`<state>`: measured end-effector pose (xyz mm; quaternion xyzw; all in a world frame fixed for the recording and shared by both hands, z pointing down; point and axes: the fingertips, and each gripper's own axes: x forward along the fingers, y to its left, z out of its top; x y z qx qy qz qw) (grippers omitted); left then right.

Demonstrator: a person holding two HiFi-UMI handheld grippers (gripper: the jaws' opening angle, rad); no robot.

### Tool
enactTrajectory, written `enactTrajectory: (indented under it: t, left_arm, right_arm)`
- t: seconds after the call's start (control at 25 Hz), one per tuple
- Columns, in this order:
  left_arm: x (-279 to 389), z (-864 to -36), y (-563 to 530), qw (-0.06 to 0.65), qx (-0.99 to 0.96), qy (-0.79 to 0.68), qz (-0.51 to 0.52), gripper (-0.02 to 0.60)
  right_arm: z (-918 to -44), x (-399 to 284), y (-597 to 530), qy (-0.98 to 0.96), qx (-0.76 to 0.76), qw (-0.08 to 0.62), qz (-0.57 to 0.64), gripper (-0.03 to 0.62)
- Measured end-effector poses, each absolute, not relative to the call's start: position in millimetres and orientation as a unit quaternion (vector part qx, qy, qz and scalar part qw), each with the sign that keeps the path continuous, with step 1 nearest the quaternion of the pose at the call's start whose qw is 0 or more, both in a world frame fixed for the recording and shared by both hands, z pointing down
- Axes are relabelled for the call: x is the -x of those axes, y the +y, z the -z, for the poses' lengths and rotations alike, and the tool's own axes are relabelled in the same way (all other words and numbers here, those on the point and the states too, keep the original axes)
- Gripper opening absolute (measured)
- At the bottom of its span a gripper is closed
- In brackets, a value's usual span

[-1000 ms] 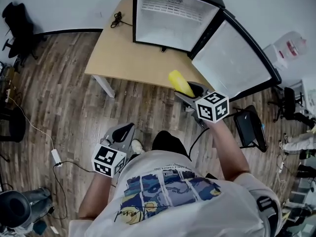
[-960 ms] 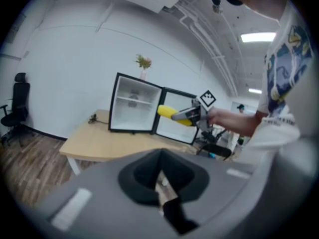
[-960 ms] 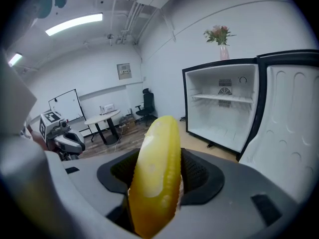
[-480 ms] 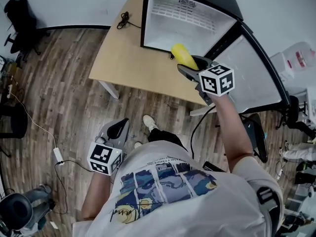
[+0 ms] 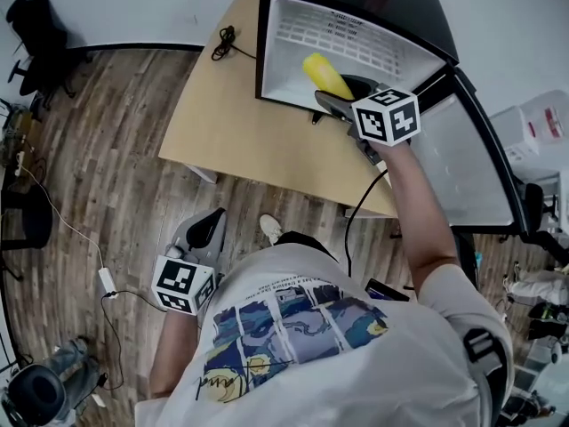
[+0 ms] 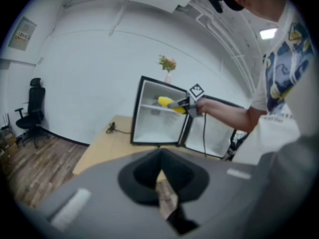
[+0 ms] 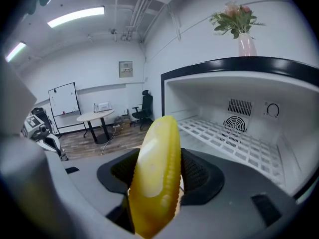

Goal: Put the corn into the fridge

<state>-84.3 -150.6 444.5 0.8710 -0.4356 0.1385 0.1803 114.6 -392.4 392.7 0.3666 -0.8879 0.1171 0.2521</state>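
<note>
At the open fridge (image 5: 264, 52) mouth, the right gripper (image 5: 343, 97) clamped the corn (image 5: 325, 76), tip aimed at the wire shelf (image 7: 219, 138), probably to lay it flat. Its task-free partner, the left gripper (image 5: 210, 229), hung low, jaws together, empty

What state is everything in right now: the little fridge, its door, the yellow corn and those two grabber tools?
Small black fridge with a white interior: on the light wooden table, open.
Fridge door: wide open, on the right side.
Yellow corn cob: clamped in the jaws, held at the fridge's opening, not set down.
Right gripper: shut on the corn cob.
Left gripper: shut, nothing between its jaws, held low beside the person.
</note>
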Motion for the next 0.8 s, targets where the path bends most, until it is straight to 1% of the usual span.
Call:
enactTrajectory:
  t: [0.32, 0.8]
  left_arm:
    - [85.4, -445.7, -179.3, 0.183, -0.86, -0.456, -0.139, 0.009]
    - [111.5, -450.1, -194.2, 0.191, -0.826, -0.511, -0.141, 0.009]
  right_arm:
    - [-389.7, -113.6, -461.0, -0.882, -0.375, 0.269, -0.091, 0.252]
    - [-402.9, -99.3, -533.2, -0.866, -0.384, 0.318, -0.033, 0.252]
